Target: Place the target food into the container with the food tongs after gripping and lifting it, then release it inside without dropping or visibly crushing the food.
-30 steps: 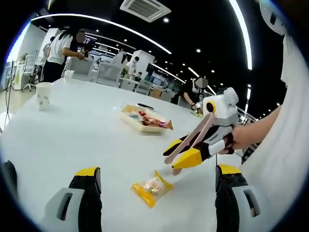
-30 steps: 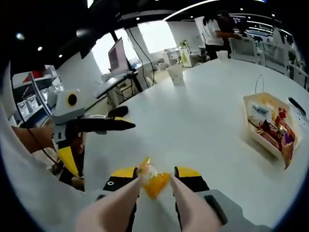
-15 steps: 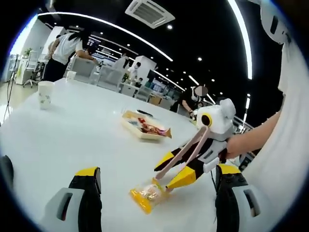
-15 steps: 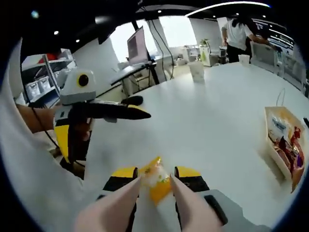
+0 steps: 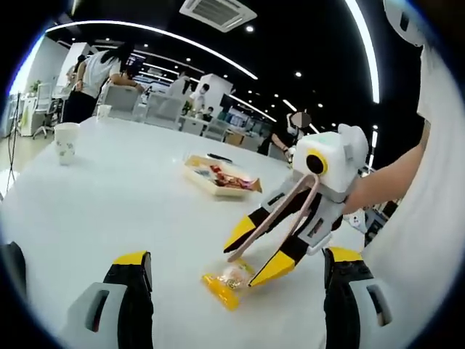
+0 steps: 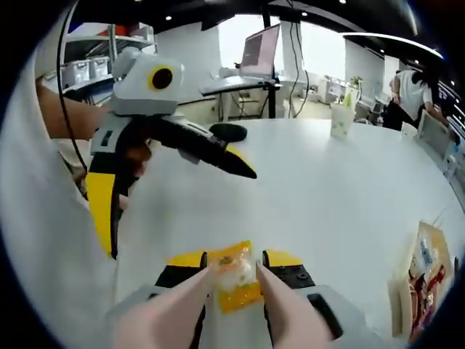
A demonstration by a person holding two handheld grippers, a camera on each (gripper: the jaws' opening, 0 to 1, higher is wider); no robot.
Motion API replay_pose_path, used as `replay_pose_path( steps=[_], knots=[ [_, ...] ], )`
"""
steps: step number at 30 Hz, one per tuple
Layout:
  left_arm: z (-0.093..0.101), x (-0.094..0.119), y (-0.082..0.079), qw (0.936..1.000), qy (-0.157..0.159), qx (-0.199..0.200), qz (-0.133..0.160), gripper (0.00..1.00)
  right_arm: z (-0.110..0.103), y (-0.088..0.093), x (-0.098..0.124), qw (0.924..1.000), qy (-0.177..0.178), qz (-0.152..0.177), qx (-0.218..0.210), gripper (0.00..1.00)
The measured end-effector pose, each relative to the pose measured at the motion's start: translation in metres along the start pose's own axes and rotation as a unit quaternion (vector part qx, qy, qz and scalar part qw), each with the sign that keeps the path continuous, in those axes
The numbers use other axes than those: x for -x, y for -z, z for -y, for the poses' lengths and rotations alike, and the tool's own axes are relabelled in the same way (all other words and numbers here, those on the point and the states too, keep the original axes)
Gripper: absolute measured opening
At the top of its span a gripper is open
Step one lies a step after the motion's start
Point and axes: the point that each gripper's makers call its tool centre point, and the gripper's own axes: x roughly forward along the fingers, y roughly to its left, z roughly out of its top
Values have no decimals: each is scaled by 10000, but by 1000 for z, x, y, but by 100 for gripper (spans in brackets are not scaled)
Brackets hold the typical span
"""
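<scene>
tongs [image 5: 272, 222] at snack pkt [image 5: 227, 279], white table [image 5: 109, 203]

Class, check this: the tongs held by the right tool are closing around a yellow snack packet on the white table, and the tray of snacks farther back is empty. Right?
Not quite. The tray is not empty; the left gripper view shows wrapped snacks in it. The rest holds: the right tool's tongs are around the yellow snack packet on the white table.

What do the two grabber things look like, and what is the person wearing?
The right gripper has a white box body, black jaws with yellow tips, and beige tongs fixed along them. The left gripper looks the same: white on top with a yellow ring, black jaws, a yellow tip and a yellow handle. The person wears a white top.
</scene>
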Motion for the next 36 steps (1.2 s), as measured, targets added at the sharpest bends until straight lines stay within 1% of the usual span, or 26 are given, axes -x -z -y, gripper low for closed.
replay_pose_path(
  steps=[1,2,4,7,13,15,17,22,25,27,28,30,31,32,33,34,36],
  knots=[
    [0,0,1,10000,-6,-15,-25,99,1,-1,0,10000,2,43,-48,30],
    [-1,1,5,9999,-43,-53,-105,99,1,-2,-1,9997,-32,123,-222,30],
    [-2,2,10,9997,-62,-108,-216,99,3,-2,-1,9993,-57,153,-344,30],
    [-3,3,13,9994,-72,-162,-287,99,2,-1,-1,9993,-106,135,-334,30],
    [-4,3,12,9993,-97,-191,-298,99,1,-1,3,9990,-220,157,-346,30],
    [-5,2,12,9994,-108,-160,-280,99,0,2,3,9989,-267,128,-351,30],
    [-8,1,12,9992,-190,-164,-297,99,-2,6,2,9991,-279,90,-294,30],
    [-9,-2,8,9994,-213,-103,-240,99,-6,6,-2,9990,-312,129,-301,30],
    [-8,-3,10,9993,-213,-126,-296,99,-15,6,-7,9980,-480,205,-347,30],
    [-7,-4,11,9992,-204,-145,-321,99,-18,6,-9,9980,-500,272,-283,30],
    [-6,-3,11,9991,-208,-154,-326,99,-18,6,-10,9983,-479,274,-161,30],
    [-6,-3,11,9992,-222,-137,-317,99,-17,7,-11,9985,-481,229,-149,30],
    [-7,-2,11,9992,-226,-130,-315,99,-17,10,-13,9987,-458,137,-149,29],
    [-6,-2,11,9991,-227,-122,-322,99,-24,28,-11,9960,-535,-333,-629,28],
    [-6,-2,12,9991,-227,-119,-327,99,-19,21,-16,9982,-471,-37,-377,27],
    [-6,-3,12,9991,-226,-147,-330,99,-14,20,-15,9984,-373,-106,-412,27],
    [-5,-3,12,9991,-207,-157,-333,99,-11,15,-15,9979,-356,-128,-525,26]
  ],
)
